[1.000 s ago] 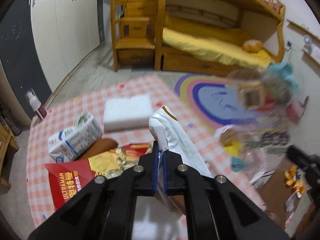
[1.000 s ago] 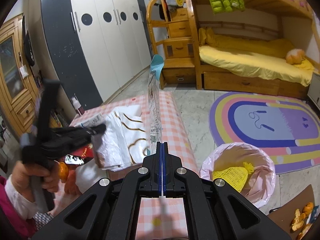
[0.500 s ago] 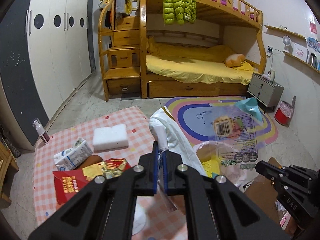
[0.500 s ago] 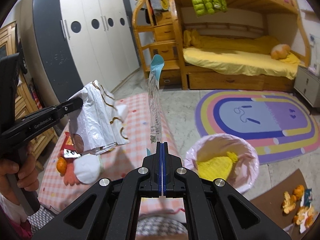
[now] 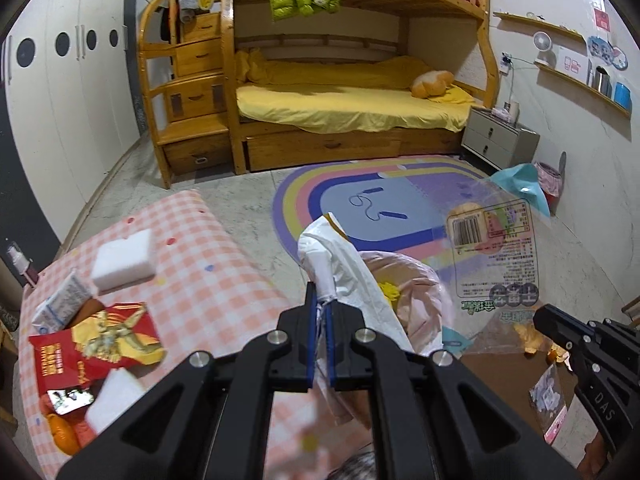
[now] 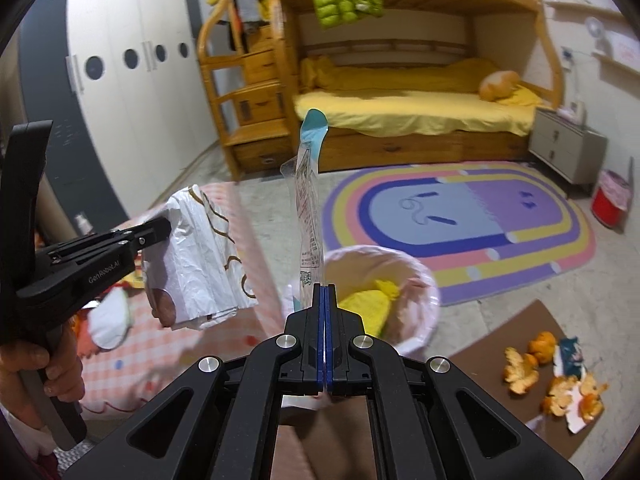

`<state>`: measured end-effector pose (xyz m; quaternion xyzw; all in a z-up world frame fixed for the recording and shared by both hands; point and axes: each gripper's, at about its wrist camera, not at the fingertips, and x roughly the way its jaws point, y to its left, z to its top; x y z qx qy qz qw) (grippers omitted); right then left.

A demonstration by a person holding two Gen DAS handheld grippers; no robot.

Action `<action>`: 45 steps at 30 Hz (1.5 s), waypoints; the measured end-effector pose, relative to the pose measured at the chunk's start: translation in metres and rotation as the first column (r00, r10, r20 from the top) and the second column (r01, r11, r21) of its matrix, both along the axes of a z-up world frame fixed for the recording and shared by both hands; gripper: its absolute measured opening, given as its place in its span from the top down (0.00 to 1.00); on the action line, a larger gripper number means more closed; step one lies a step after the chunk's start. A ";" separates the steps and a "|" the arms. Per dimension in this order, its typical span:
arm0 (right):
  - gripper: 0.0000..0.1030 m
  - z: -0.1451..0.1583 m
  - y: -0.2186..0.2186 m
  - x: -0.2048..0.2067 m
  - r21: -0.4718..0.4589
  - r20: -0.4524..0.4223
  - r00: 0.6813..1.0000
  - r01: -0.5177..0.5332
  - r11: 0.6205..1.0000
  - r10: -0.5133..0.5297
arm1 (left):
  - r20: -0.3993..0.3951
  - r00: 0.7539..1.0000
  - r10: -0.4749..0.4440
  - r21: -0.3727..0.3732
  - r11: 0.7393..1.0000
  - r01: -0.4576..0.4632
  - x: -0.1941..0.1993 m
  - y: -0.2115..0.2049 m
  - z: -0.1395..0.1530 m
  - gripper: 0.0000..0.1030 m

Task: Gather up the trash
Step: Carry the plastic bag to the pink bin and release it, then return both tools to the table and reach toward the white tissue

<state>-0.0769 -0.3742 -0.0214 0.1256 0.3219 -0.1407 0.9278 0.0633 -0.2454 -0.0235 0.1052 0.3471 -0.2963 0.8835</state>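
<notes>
My left gripper [image 5: 321,308] is shut on a white plastic bag with brown lines [image 5: 340,256], held up beside the table; the bag also shows in the right wrist view [image 6: 204,256]. My right gripper [image 6: 324,300] is shut on a clear printed plastic wrapper with a blue end [image 6: 308,200], held upright over the pink-lined trash bin [image 6: 416,276]. The wrapper also shows in the left wrist view [image 5: 496,248], with the bin [image 5: 424,292] below it. A yellow item [image 6: 368,304] lies in the bin.
A pink checked table [image 5: 208,280] carries a white foam block [image 5: 124,266], a red snack packet [image 5: 96,344], a carton [image 5: 60,304] and oranges [image 5: 64,436]. Orange peels [image 6: 552,380] lie on brown cardboard [image 6: 500,360] on the floor. A rainbow rug [image 6: 460,216] and bunk bed [image 6: 400,80] lie beyond.
Both grippers rose and swung right, away from the table toward the bin. The white bag and the clear wrapper stayed gripped; the wrapper now hangs over the bin.
</notes>
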 end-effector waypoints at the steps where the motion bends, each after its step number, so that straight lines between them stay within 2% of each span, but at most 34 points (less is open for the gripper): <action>1: 1.00 -0.004 -0.006 -0.001 0.005 -0.009 1.000 0.014 1.000 -0.014 | -0.005 1.000 -0.005 0.001 1.000 0.005 0.002 -0.007 -0.003 0.98; 6: 1.00 -0.027 -0.029 0.009 0.026 -0.055 0.997 0.050 0.998 -0.049 | -0.040 0.999 -0.031 0.011 0.999 0.031 0.011 -0.043 -0.019 0.98; 18: 1.00 -0.075 -0.070 0.071 0.021 -0.153 0.985 0.090 0.996 -0.086 | -0.110 0.993 -0.044 0.060 0.997 0.050 0.067 -0.109 -0.058 0.95; 20: 1.00 -0.082 -0.073 0.079 0.022 -0.166 0.982 0.094 0.995 -0.089 | -0.118 0.992 -0.040 0.060 0.997 0.047 0.074 -0.112 -0.061 0.85; 22: 0.96 -0.089 -0.076 0.087 0.022 -0.178 0.980 0.091 0.996 -0.086 | -0.128 0.991 -0.032 0.051 0.998 0.038 0.081 -0.113 -0.065 0.60; 23: 0.95 -0.094 -0.077 0.091 0.020 -0.192 0.978 0.090 0.996 -0.085 | -0.130 0.991 -0.033 0.043 0.998 0.038 0.083 -0.111 -0.065 0.56; 24: 0.94 -0.099 -0.078 0.095 0.027 -0.206 0.976 0.084 0.996 -0.076 | -0.131 0.991 -0.029 0.038 0.999 0.034 0.085 -0.108 -0.065 0.51; 26: 0.83 -0.101 -0.077 0.094 0.044 -0.207 0.976 0.079 0.996 -0.069 | -0.128 0.992 -0.017 0.034 0.999 0.022 0.088 -0.101 -0.063 0.46; 27: 0.73 -0.099 -0.076 0.092 0.044 -0.203 0.976 0.083 0.996 -0.073 | -0.128 0.992 -0.004 0.031 1.000 0.008 0.089 -0.093 -0.061 0.44; 28: 0.68 -0.096 -0.073 0.089 0.044 -0.195 0.978 0.085 0.995 -0.075 | -0.126 0.992 0.007 0.028 1.000 -0.003 0.089 -0.089 -0.058 0.41; 31: 0.68 -0.080 -0.065 0.078 0.067 -0.160 0.985 0.072 0.995 -0.060 | -0.102 0.993 0.058 0.029 0.998 -0.055 0.086 -0.066 -0.047 0.35; 36: 0.68 -0.042 -0.030 0.058 0.056 -0.066 0.997 -0.027 0.998 0.031 | -0.058 0.990 0.126 0.014 0.992 -0.125 0.074 -0.022 -0.022 0.35; 40: 0.68 -0.016 0.009 0.053 0.073 -0.027 0.991 -0.126 0.989 0.128 | -0.022 0.976 0.216 0.010 0.976 -0.215 0.063 0.028 -0.002 0.35; 45: 0.68 0.003 0.062 0.061 0.026 -0.002 0.970 -0.243 0.970 0.243 | 0.008 0.948 0.317 0.020 0.948 -0.317 0.047 0.091 0.019 0.34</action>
